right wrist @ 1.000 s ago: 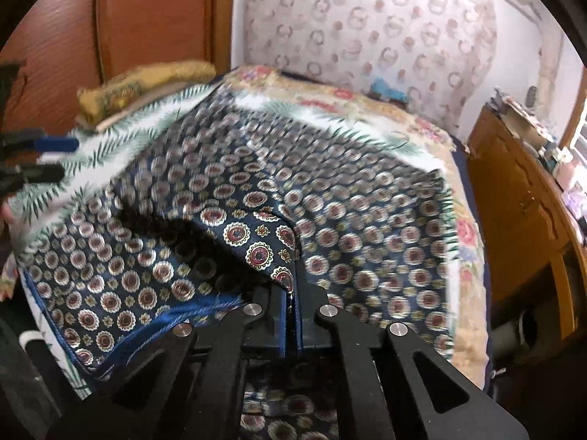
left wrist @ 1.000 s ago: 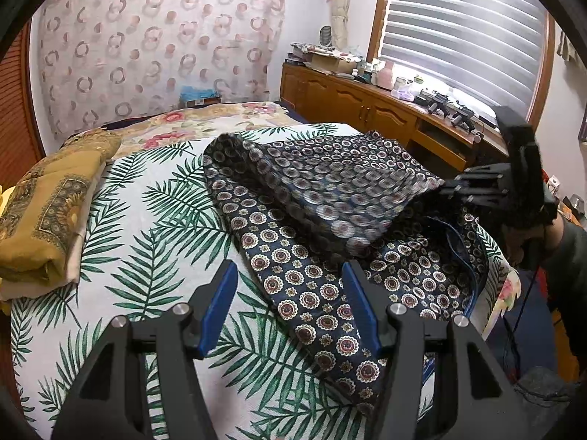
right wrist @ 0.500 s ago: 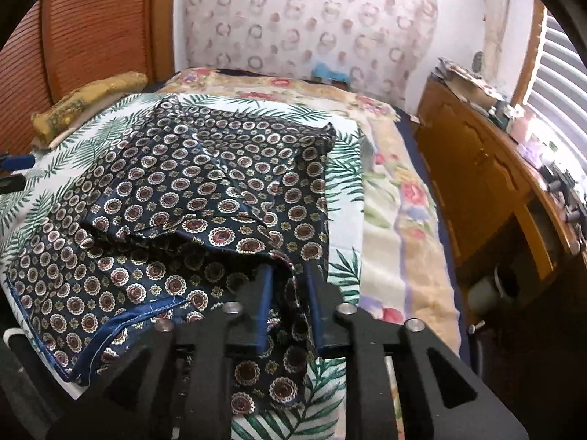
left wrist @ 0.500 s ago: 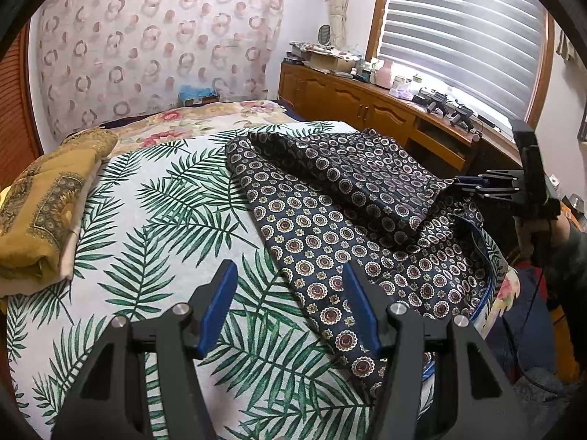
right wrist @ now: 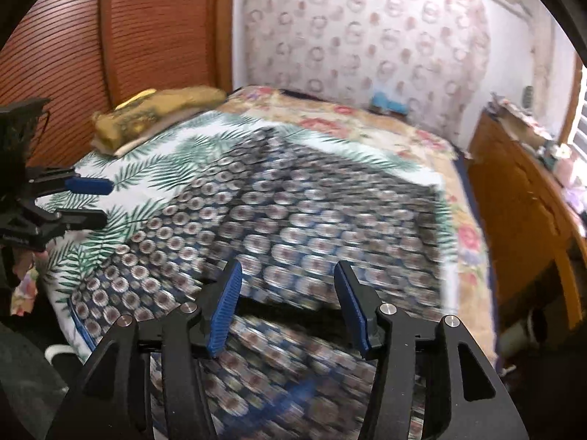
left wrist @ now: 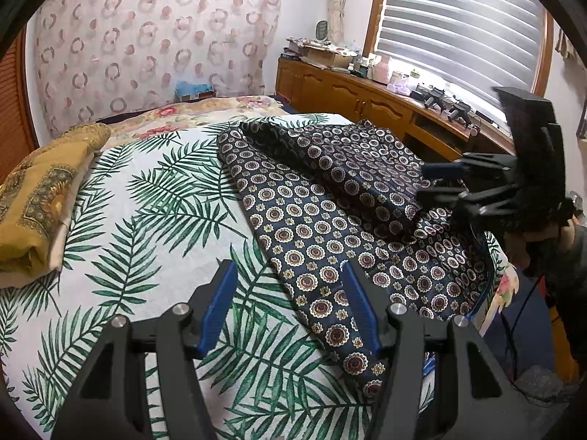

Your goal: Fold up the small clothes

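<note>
Cloth is the whole job here: the navy patterned garment (left wrist: 330, 227) lies folded over itself on the palm-leaf bedspread (left wrist: 146, 212), filling the 1 to 4 o'clock part of my left wrist view, its near corner reaching down beside my left gripper (left wrist: 290, 304). That gripper's blue pads stand apart over the bedspread, nothing between them. My right gripper (right wrist: 290, 300) has just been opening its jaws; the pads now stand apart above the garment (right wrist: 293, 212), no longer pinching it, and the view is smeared with blur. From the left wrist I see the right gripper (left wrist: 440, 187) at 3 o'clock, beside the garment's folded edge.

Containers are few. A cardboard box (left wrist: 326, 55) sits on the wooden dresser (left wrist: 352, 99) at 1 o'clock among small clutter I cannot sort out; its contents are hidden. A blue box (left wrist: 194, 90) stands at 12 o'clock beyond the bed. I can read no writing or brand anywhere. A folded mustard cloth (left wrist: 40, 198) rests at 9 o'clock.
</note>
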### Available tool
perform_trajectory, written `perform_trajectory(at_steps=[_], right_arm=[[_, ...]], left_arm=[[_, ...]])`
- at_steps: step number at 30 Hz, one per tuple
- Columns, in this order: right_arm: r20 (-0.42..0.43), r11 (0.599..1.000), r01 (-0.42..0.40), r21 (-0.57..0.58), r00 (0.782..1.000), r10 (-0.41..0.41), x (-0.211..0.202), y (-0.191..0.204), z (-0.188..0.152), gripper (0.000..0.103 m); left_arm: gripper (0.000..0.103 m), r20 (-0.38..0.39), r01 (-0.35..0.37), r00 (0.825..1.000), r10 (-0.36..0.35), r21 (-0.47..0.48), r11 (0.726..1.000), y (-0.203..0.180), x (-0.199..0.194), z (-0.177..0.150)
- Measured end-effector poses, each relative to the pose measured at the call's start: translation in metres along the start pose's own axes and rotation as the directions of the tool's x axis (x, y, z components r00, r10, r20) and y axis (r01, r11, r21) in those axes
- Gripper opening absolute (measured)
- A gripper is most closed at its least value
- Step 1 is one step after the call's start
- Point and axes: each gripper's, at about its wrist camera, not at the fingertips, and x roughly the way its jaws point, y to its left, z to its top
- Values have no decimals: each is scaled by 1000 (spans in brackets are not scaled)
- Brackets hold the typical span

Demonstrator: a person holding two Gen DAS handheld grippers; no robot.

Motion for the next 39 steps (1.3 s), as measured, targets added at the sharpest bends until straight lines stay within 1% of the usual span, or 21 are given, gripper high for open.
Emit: perform_trajectory(at_steps=[3,5,9,10,12,13,15,17,20,23,25,26,29,31,36,39], right_arm=[[-30,999,-46,-21,999,45,21,19,4,53],[-51,998,-60,-35,997,58,31,29,4,53],[-116,995,-60,-79,992,50,50,41,3,52],[-131,995,-48,-90,991,36,54,40,3,47],[-146,994,-39,-106,989,24,58,38,3,18],[-148,993,-47,-108,989,31,58,36,4,9],[-138,992,-45,-120,990,29,56,29,7,6],[-110,991,-24,-133,994,9,48,16,15,5],[-73,992,44,-116,996,-53,40,-9,30,4],[-40,989,112,-96,992,-116,35,-37,47,4],[-22,982,166,-90,985,-169,35,-56,57,4],[-19,981,179,-81,983,-181,36,-64,61,4],[-28,973,226,-44,973,-227,43,-90,72,4],[-42,969,245,-30,968,-246,49,-100,76,3],[-67,950,312,-15,948,-312,65,-120,86,3],[-79,941,340,10,938,-338,72,-131,89,3]], left_arm=[[58,-4,0,1000,0,-2,1000,0,0,-2],[58,-6,2,1000,-2,-2,1000,-1,1,-4],[58,-5,7,1000,-7,-2,1000,-2,1,-5],[58,-5,8,1000,-8,-3,1000,-3,1,-4],[58,-7,10,1000,-10,-7,1000,-3,2,-5],[58,-8,10,1000,-10,-7,1000,-4,2,-6],[58,-10,11,1000,-11,-9,1000,-4,3,-6],[58,-12,11,1000,-12,-9,1000,-5,5,-6],[58,-10,15,1000,-15,-11,1000,-6,6,-7],[58,-13,17,1000,-17,-12,1000,-6,7,-8],[58,-16,18,1000,-19,-14,1000,-6,8,-9],[58,-17,19,1000,-19,-14,1000,-6,9,-9],[58,-19,21,1000,-22,-13,1000,-7,9,-10],[58,-21,22,1000,-23,-12,1000,-7,11,-10],[58,-26,24,999,-24,-13,1000,-8,12,-12],[58,-29,24,999,-24,-12,1000,-8,13,-12]])
